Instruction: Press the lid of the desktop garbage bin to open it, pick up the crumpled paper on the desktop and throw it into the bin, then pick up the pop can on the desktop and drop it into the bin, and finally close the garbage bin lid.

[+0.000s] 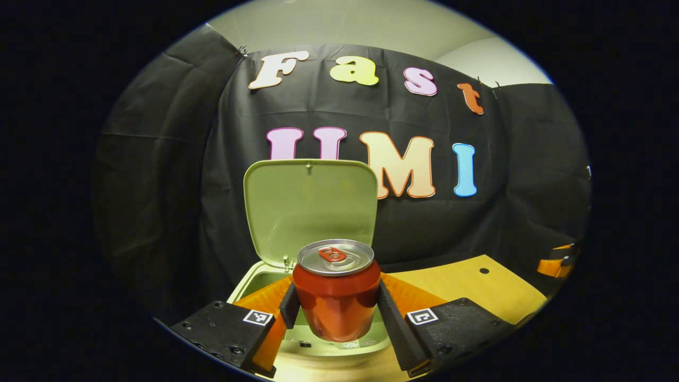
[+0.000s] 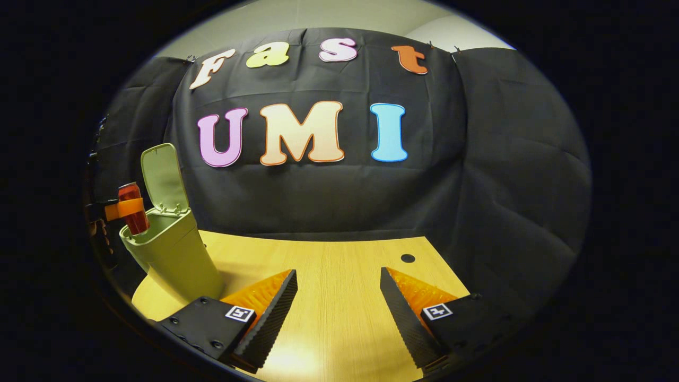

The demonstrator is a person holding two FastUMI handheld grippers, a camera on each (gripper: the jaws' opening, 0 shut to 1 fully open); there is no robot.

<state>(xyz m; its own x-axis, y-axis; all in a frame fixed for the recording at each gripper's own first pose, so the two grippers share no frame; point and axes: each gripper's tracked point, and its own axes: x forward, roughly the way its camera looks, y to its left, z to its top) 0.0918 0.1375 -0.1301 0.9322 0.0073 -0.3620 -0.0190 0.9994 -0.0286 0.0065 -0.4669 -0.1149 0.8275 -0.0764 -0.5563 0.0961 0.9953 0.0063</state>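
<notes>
A red pop can [image 1: 336,297] with a silver top hangs upright above the open mouth of the pale green garbage bin [image 1: 265,278]; my left gripper [image 1: 335,313] is shut on its sides. The bin's lid [image 1: 310,209] stands raised behind the can. In the right gripper view the bin [image 2: 175,254] stands at the far left of the table with its lid [image 2: 163,178] up, and the can [image 2: 132,208] is held over its rim by the left gripper [image 2: 124,208]. My right gripper [image 2: 338,302] stays open above the wooden table, nothing between its fingers.
The wooden table [image 2: 339,276] reaches back to the black cloth wall and has a small dark hole [image 2: 407,258] near its far right. That hole [image 1: 484,270] also lies right of the bin in the left gripper view.
</notes>
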